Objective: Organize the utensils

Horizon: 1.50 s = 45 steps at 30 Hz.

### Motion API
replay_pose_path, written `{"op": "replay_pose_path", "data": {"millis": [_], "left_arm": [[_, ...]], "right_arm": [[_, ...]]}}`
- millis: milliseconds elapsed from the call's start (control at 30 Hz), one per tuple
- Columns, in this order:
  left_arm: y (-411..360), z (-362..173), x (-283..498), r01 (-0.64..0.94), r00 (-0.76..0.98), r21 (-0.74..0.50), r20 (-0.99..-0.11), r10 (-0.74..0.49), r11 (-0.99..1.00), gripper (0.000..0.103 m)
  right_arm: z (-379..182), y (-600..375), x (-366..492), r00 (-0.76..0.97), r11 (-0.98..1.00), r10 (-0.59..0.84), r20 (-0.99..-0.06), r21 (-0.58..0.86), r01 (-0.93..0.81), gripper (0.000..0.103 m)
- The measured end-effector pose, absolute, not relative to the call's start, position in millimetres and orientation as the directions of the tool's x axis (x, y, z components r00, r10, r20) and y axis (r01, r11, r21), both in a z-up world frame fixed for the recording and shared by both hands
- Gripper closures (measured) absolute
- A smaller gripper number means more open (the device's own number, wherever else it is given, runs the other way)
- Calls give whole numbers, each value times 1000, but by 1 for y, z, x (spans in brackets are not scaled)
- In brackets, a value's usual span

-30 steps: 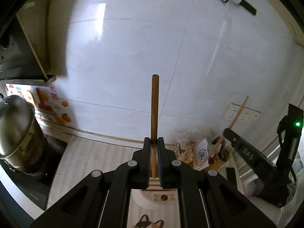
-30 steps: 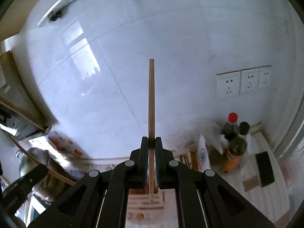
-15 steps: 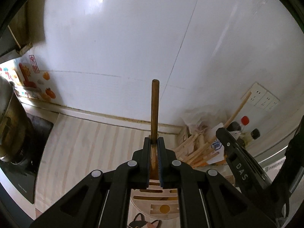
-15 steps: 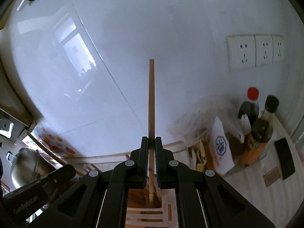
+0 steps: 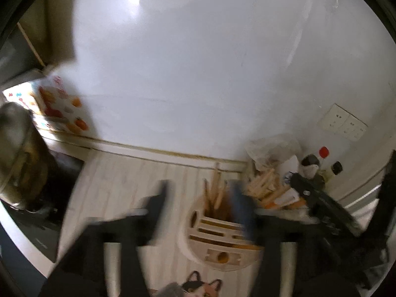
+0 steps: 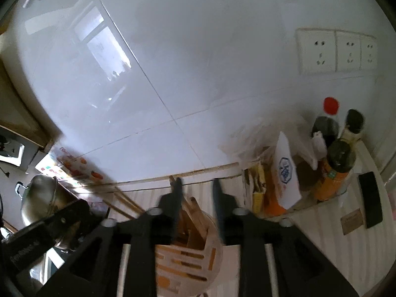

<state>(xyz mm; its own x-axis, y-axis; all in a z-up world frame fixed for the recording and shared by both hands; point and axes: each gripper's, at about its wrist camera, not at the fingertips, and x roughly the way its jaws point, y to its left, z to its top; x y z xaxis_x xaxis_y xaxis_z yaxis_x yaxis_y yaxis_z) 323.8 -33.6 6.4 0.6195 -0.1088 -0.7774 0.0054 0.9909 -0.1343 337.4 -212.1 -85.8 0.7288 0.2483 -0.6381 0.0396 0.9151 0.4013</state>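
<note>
Both grippers are hanging over the wooden utensil holder [image 5: 217,237] on the counter, jaws just spreading and gripping nothing. The left gripper [image 5: 200,198] is standing wide, the right gripper [image 6: 196,198] narrower. The wooden utensils [image 6: 191,215] are standing in the holder's back compartment, just below the fingertips.

The wall [image 6: 188,57] is glossy white tile that mirrors a window, and the counter [image 5: 138,173] is pale with a fine ribbed, matt look. The holder [image 5: 217,245] and the utensils [image 5: 214,193] standing in it are bare, light wood, the pot [image 6: 42,198] is shiny metal, and the grippers' fingers [image 6: 177,198] are matt black plastic. The bottles [image 6: 336,163] look like dark glossy plastic or glass, I cannot tell which, beside a white paper bag [image 6: 287,170] and a crinkled clear plastic bag [image 5: 269,148].
</note>
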Motion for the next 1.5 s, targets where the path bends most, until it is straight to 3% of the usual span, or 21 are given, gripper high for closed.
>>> {"op": "replay_pose_path", "data": {"millis": [167, 233, 533, 967, 1500], "left_arm": [[-24, -2, 311, -36, 639, -13, -769, 12, 999, 20], [-21, -10, 307, -43, 637, 8, -770, 33, 999, 1], [-22, -37, 287, -63, 645, 86, -756, 106, 994, 0], [-9, -14, 226, -40, 683, 77, -725, 84, 996, 0], [22, 52, 94, 59, 762, 48, -648, -14, 997, 0]], "right_arm": [[-73, -216, 309, 741, 944, 180, -647, 326, 56, 47], [-73, -214, 299, 741, 958, 146, -655, 281, 60, 42], [-101, -203, 279, 690, 993, -12, -724, 74, 95, 4], [-84, -194, 226, 713, 989, -98, -695, 10, 146, 0], [-11, -166, 63, 791, 973, -184, -583, 9, 232, 0]]}}
